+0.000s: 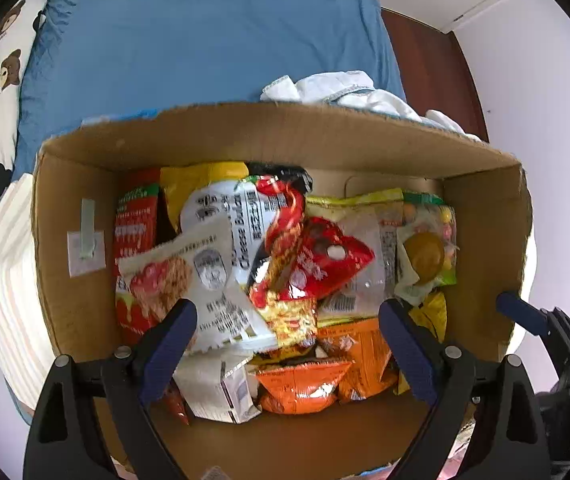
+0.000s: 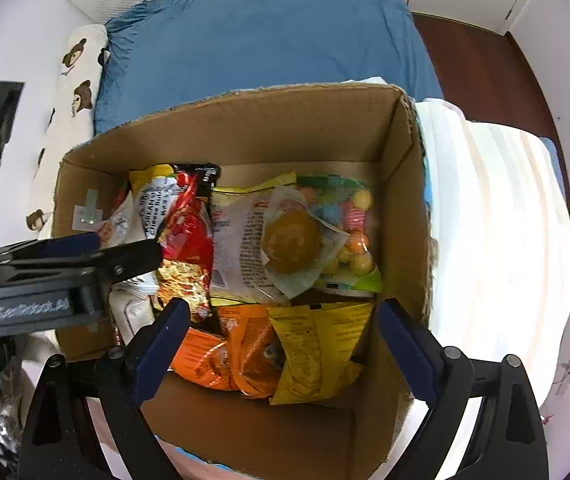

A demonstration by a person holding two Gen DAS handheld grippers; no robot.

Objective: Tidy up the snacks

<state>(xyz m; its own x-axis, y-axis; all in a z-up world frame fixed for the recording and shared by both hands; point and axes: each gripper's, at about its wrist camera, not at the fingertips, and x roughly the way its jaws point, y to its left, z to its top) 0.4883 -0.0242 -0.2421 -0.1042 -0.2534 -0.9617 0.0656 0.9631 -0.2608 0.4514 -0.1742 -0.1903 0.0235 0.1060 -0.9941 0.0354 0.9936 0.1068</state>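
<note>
Both grippers hovering spread, empty, over cardboard box (image 1: 85, 320); left gripper (image 1: 289, 344) is sitting nearer, white snack packet (image 1: 209, 276) lying just ahead-left; right gripper (image 2: 285, 340) trailing.

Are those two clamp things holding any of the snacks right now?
No. The left gripper and right gripper both hang open above the cardboard box, with nothing between their jaws.

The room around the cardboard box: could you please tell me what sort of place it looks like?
Most likely a bedroom. The snack-filled cardboard box sits on a bed with a blue sheet, a bear-print pillow lies at the bed's head, and dark wood flooring shows beyond.
</note>
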